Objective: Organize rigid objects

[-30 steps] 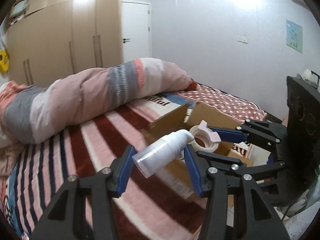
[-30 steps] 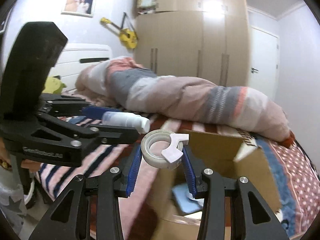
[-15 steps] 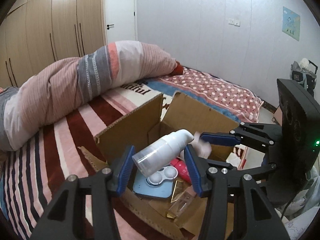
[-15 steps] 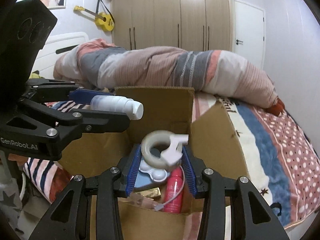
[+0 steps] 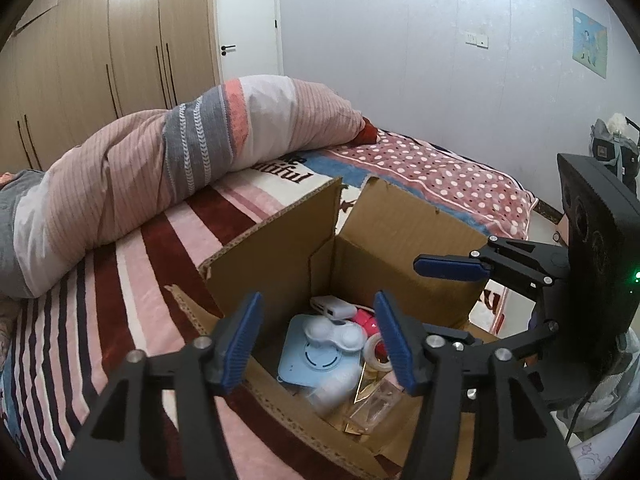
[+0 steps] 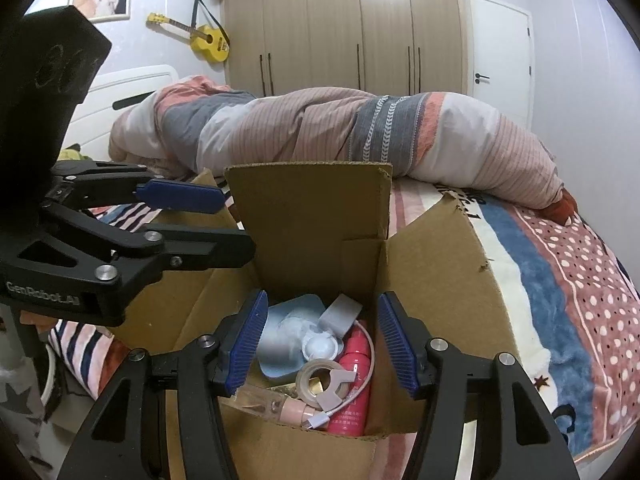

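An open cardboard box sits on the bed. Inside lie the white pump bottle, blurred, the tape dispenser, a light blue case, a pink-red bottle, a white charger and a cable. My left gripper is open and empty above the box. My right gripper is open and empty above the box. Each gripper shows in the other's view: the right one in the left wrist view, the left one in the right wrist view.
A rolled striped duvet lies across the bed behind the box. The striped and dotted bedspread surrounds the box. Wardrobes, a door and a yellow guitar are at the walls.
Both grippers opened over the box. The pump bottle left the left gripper and the tape dispenser left the right gripper; both now lie in the box.
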A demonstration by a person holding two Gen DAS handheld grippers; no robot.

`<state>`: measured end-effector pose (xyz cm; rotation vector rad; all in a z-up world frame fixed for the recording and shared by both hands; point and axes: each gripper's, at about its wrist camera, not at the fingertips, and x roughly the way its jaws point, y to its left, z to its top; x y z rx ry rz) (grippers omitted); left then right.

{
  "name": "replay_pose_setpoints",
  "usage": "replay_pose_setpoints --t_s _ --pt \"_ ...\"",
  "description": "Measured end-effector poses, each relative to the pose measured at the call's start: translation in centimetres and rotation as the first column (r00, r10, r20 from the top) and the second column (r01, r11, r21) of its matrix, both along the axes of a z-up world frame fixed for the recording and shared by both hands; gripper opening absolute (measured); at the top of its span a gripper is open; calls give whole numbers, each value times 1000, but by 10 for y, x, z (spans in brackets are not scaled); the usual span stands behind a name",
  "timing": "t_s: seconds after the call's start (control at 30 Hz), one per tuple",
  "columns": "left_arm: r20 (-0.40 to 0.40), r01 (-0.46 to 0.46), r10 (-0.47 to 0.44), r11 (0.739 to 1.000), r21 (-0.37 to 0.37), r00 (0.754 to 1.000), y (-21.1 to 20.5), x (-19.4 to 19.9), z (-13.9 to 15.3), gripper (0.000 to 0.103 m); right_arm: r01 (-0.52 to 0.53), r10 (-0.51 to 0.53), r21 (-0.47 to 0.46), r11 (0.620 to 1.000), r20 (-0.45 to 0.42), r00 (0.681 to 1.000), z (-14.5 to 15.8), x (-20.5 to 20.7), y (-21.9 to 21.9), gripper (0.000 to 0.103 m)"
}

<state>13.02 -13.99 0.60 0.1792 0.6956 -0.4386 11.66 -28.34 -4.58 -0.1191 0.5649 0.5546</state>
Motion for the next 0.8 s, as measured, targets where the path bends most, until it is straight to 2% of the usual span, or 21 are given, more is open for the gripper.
replay_pose_setpoints --t_s 0.2,0.23,0.37,0.43,0.57,0.63,0.7,0.8 --pt "35 -18 18 1000 -11 999 6 -14 9 76 -6 6 -9 1000 1 1000 3 -2 3 55" --pt "47 -29 30 999 -15 998 8 -17 12 83 -10 10 -7 1000 1 1000 5 -2 3 55" --pt "98 -114 117 993 -36 988 19 -33 23 93 -52 52 8 999 18 998 13 -3 3 62" --pt "124 -178 183 983 -50 975 26 -41 28 99 -77 76 20 997 34 997 20 -4 3 67" --pt "180 -299 306 952 -64 935 38 -59 36 101 -124 120 43 991 83 989 37 -6 1 79" --pt "207 -363 372 928 -83 905 45 -68 40 102 -150 143 48 988 127 982 48 -10 2 89" --pt "217 -394 409 913 -108 886 51 -74 42 102 -173 161 59 983 173 972 57 -15 1 102" --pt "216 -435 457 889 -145 863 58 -83 43 102 -206 185 74 976 221 958 67 -20 1 103"
